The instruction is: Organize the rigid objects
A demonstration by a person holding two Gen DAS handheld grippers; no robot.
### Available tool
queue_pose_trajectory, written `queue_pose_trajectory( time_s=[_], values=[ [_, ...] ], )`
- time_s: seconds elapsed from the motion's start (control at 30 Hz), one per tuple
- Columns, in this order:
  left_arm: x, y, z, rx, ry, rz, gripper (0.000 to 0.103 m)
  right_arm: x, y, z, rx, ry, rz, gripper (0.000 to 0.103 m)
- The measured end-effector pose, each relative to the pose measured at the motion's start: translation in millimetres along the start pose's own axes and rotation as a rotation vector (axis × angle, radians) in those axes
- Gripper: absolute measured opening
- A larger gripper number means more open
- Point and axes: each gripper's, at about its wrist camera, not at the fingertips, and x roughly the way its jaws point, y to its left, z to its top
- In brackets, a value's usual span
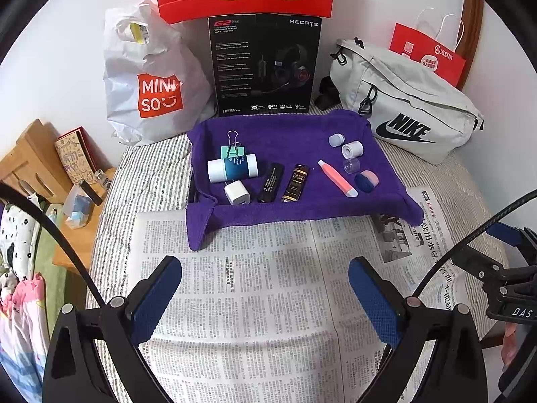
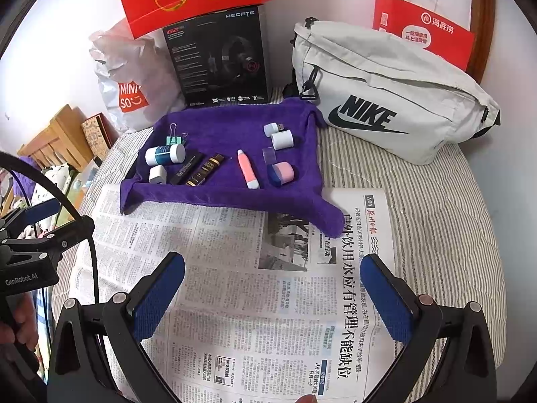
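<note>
Both the left tongs (image 1: 265, 272) and right tongs (image 2: 272, 268) hang spread wide and empty over a newspaper (image 1: 255, 285) on the striped bed (image 1: 110, 208). Beyond it lies a purple towel (image 1: 288, 131) carrying a white-and-teal bottle (image 1: 232, 168), a green clip (image 1: 234, 149), a white plug (image 1: 237, 193), two dark tubes (image 1: 271, 182), a pink pen (image 1: 337, 178), an eraser (image 1: 366, 180) and small caps (image 1: 352, 149). Farther back stand a Miniso bag (image 1: 147, 77), a black box (image 1: 265, 63) and a Nike bag (image 1: 409, 104).
</note>
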Motion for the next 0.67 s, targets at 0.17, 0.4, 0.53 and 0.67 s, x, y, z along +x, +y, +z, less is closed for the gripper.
queue_pose_trajectory(
  time_s=[0.17,0.4,0.53,0.67],
  values=[
    [0,-1,0,0.0,-0.001,0.0,0.101,0,1,0,0.0,0.0,0.0,0.103],
    [1,1,3,-0.006,-0.005,-0.005,0.101,-1,2,1,-0.005,-0.002,-0.002,0.103],
    [0,2,7,-0.014,-0.006,-0.021,0.101,-1,2,3,-0.005,-0.003,-0.003,0.103],
    [-2,0,13,-0.011,-0.029,-0.023,0.101,-1,3,3,-0.006,-0.003,0.0,0.103]
  ],
)
